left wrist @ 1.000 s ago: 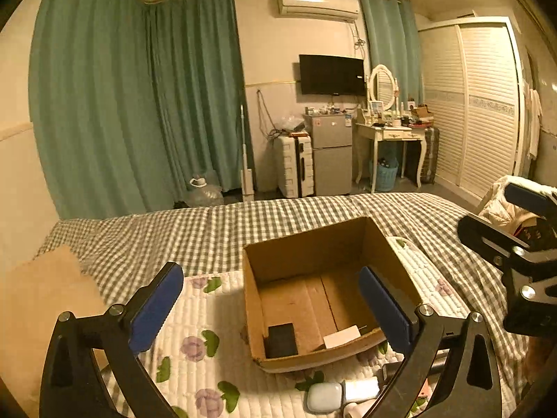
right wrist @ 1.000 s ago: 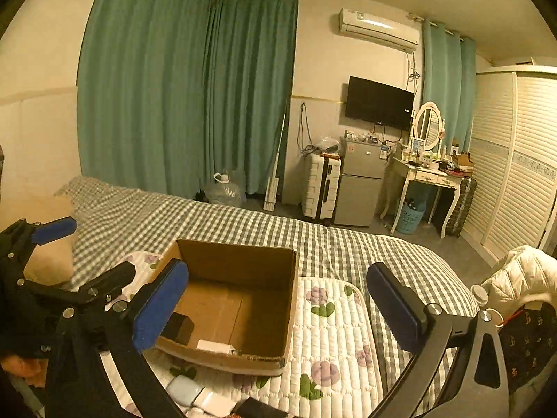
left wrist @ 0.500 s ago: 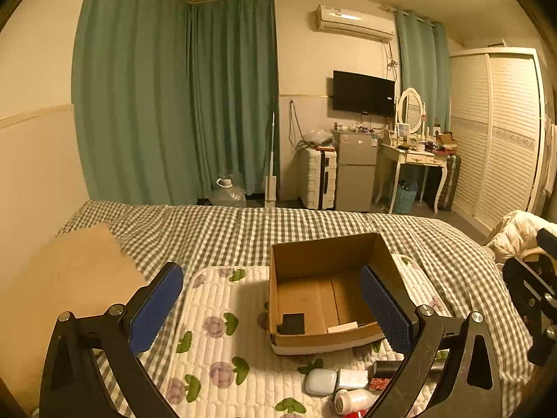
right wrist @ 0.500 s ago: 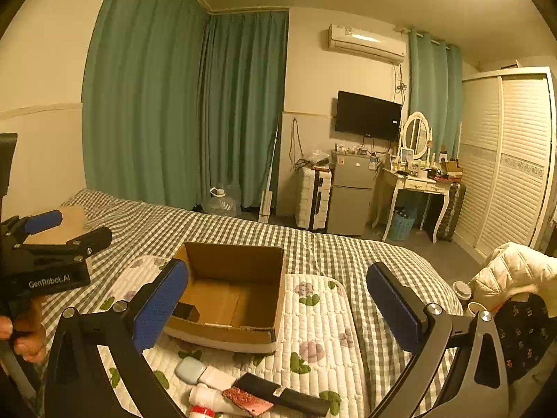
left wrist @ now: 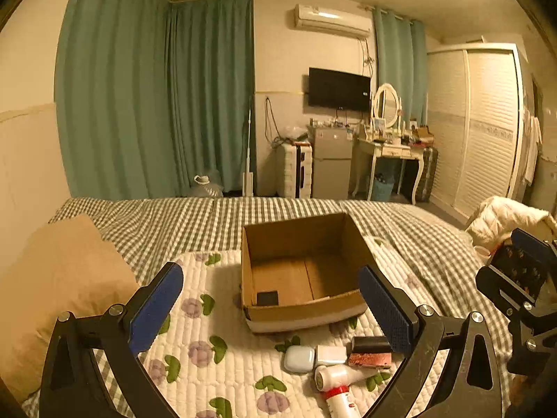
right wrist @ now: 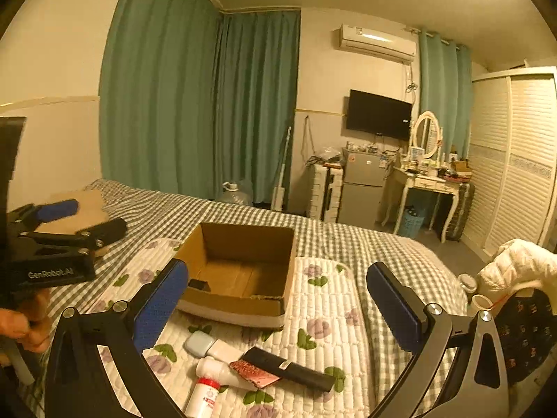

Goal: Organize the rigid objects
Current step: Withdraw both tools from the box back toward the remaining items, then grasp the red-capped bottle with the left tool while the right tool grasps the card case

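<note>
Hovering spread left claw (left wrist: pixel 271 310), right claw (right wrist: pixel 278 308), brown open-topped cardboard box (left wrist: pixel 299 240)

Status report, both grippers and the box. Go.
Left gripper open, empty. Right gripper open, empty. Cardboard box on the quilt, one small black item inside. Loose items lie before the box; nothing blocking.

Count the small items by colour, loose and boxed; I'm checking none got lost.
White: 3 (small pack, bottle, red-banded bottle)
Black: 2 (long bar, square in the cardboard box)
Pale blue: 1 (case)
Red glitter: 1 (card)
Total: 7
</note>
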`<state>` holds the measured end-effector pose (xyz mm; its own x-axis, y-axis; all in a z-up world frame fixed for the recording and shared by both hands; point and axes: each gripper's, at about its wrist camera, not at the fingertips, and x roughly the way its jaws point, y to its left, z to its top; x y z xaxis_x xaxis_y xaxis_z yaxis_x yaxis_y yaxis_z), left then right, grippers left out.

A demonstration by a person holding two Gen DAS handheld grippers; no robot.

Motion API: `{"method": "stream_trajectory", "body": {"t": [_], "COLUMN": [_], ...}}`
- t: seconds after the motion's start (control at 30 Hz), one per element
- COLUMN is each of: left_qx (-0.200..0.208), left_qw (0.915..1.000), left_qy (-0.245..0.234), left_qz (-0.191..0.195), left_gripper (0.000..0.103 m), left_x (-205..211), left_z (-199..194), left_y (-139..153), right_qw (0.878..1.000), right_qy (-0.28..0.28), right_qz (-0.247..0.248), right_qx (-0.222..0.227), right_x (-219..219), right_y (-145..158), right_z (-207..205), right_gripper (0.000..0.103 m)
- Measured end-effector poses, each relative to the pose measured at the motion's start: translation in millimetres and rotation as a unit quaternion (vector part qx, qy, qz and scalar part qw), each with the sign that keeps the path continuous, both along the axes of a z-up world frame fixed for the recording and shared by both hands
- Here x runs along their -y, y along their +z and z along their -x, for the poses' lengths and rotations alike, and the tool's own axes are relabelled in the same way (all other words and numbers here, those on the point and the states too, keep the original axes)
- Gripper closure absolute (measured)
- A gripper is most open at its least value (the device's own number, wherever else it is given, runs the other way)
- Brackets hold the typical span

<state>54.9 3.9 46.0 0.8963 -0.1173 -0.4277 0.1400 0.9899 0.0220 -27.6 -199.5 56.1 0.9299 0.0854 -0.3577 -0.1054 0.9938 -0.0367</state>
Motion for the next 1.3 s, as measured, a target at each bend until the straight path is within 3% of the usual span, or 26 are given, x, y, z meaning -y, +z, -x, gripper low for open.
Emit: {"method": "stream_trajectory", "body": {"t": [0.27, 0.53, 0.9, 1.13, 1.3], "left_qx": [-0.022, -0.091, -0.185, -0.257, -0.27], "left_qw": [0.9993, 0.9951, 0.9814, 0.9648, 0.9612], "left_qy": [0.006, -0.006, -0.019, -0.03, -0.032], "left_qz": [-0.031, -0.036, -0.047, -0.049, -0.046], "left_gripper": [0.0, 0.001, 0.004, 0.019, 0.052], "left_x": [24, 47, 72, 71, 66], "left_z": [-7, -19, -13, -2, -1], "left_y": [-41, -98, -177, -220, -228], "right_qw": [0.999, 0.997, 0.99, 0.981, 0.972], "right_qy": [-0.007, -0.018, 0.016, 0.044, 0.064], "right_qz": [-0.006, 0.003, 0.05, 0.07, 0.098], "right_qx": [-0.033, -0.075, -0.132, -0.173, -0.204], "right_x": [13, 36, 35, 20, 3], "right_y": [-37, -81, -146, -178, -198], "right_z": [-9, -27, -46, -55, -65], "right_gripper": [0.0, 0.0, 0.0, 0.004, 0.011]}}
